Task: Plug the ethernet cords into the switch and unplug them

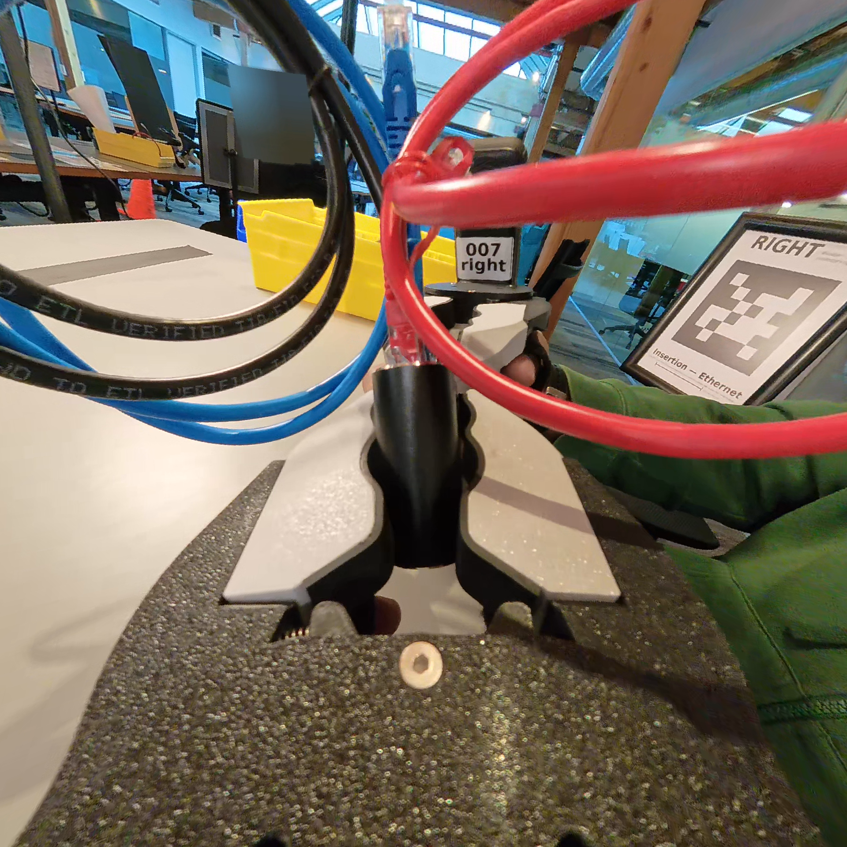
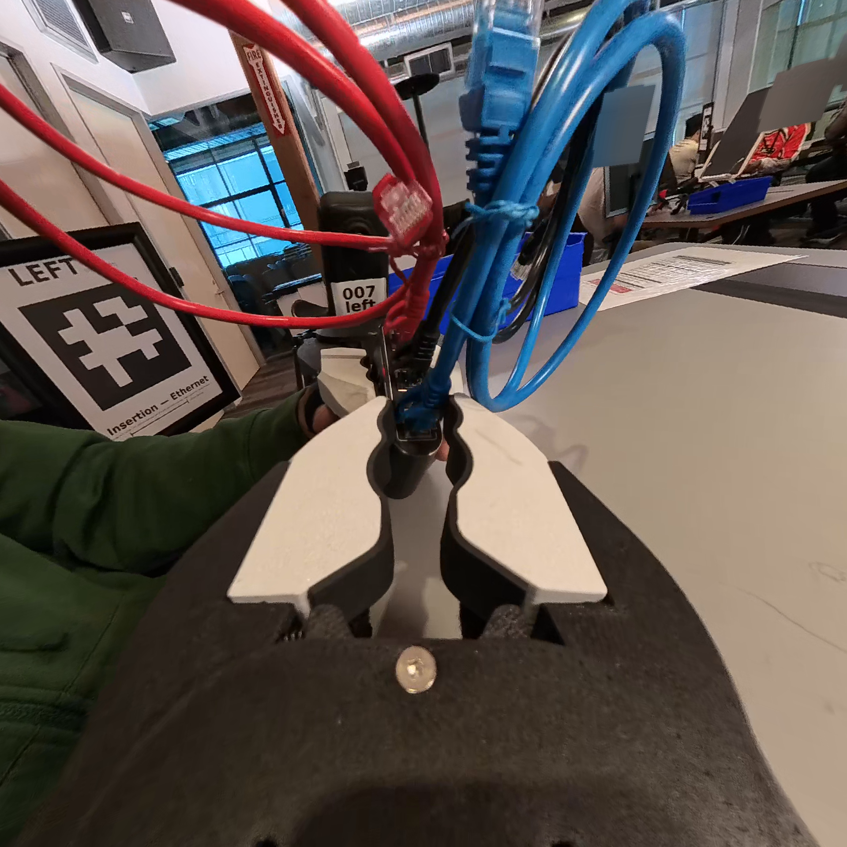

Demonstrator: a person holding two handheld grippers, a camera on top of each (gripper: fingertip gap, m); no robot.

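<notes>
Gripping the black switch (image 1: 415,463) from opposite ends: left claw (image 1: 417,426) and right claw (image 2: 415,440) both clamped on it above the bench (image 1: 137,458); red cord (image 1: 403,330), blue cord (image 2: 424,398) plugged in.

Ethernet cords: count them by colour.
3: red cord looping right, blue cord and black cord left, all running to the switch. More may be hidden.

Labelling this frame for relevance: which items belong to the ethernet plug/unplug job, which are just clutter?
Job:
black switch, held between both grippers
left gripper
right gripper
red cord, plugged in
blue cord, plugged in
black cord

Lying about:
yellow bin
blue bin
framed marker sign
printed sheet on the table
</notes>
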